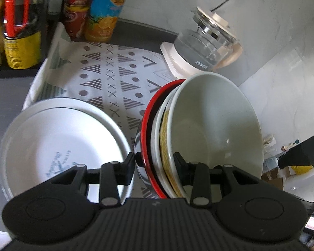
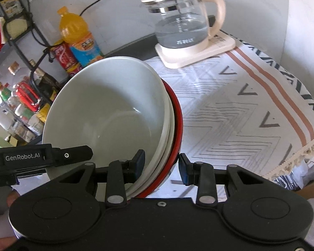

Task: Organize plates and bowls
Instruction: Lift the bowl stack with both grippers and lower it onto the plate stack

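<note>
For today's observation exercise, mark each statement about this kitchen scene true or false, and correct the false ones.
1. Both claws grip the same stack of nested bowls. True: the left claw and right claw each straddle the rims of the bowl stack.
2. The outermost bowl in the stack has a blue rim. False: its rim is red.
3. White plates lie to the left of the stack in the left wrist view. True.
4. The glass kettle has no lid. False: a cream lid covers it.
5. An orange drink bottle stands by the wall. True.
</note>
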